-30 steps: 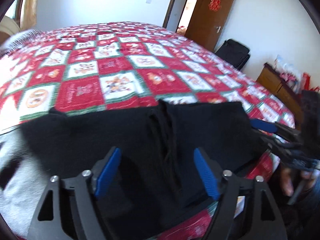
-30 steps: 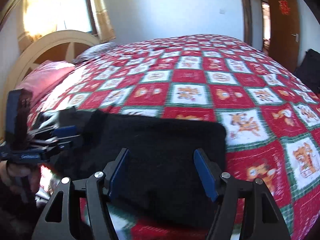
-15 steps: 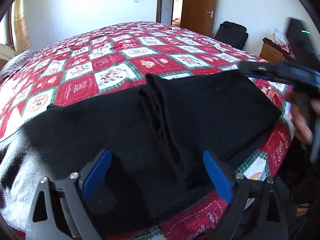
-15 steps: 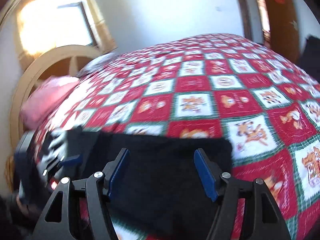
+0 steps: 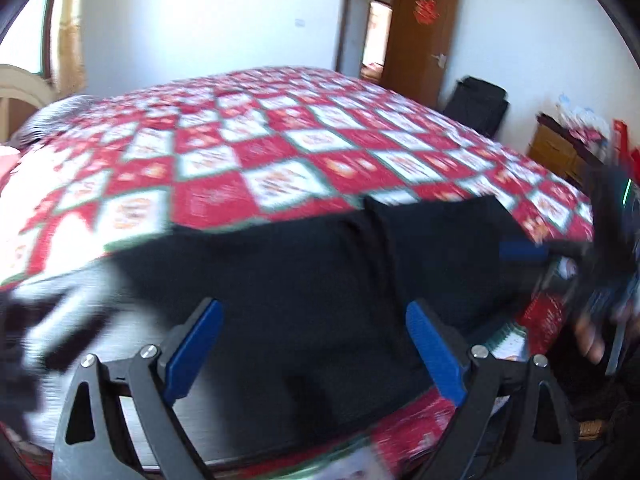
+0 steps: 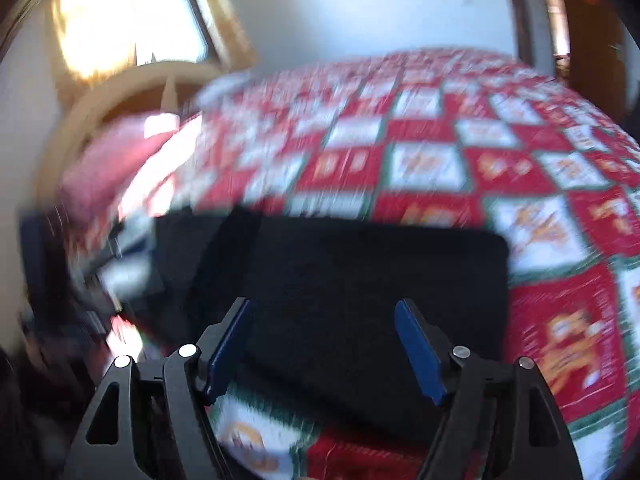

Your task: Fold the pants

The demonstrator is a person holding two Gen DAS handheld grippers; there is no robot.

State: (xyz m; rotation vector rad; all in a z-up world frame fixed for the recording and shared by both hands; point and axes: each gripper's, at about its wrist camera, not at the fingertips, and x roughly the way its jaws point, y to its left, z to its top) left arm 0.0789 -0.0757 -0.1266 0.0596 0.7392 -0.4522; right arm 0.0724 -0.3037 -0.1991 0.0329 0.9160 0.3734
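Observation:
Black pants (image 5: 320, 280) lie folded in a flat band across the near edge of the bed, with a thicker doubled ridge running down their middle. My left gripper (image 5: 316, 346) hovers over the left half, wide open, nothing between its blue pads (image 5: 196, 344). In the right wrist view the pants (image 6: 360, 280) end in a squared corner at the right. My right gripper (image 6: 324, 346) is above that end, its jaws opening and no cloth pinched between them. It also shows, blurred, at the right of the left wrist view, as the right gripper (image 5: 524, 249).
A red, white and green checkered quilt (image 5: 280, 168) covers the bed. A curved headboard (image 6: 132, 84) and pink pillow (image 6: 116, 156) are at the left. A black suitcase (image 5: 476, 104), wooden door (image 5: 424, 36) and cabinet (image 5: 556, 152) stand to the right.
My left jaws have spread wider than a second ago. The right gripper, raised at the pants' right end half a second ago, has come down lower. Both views are motion-blurred.

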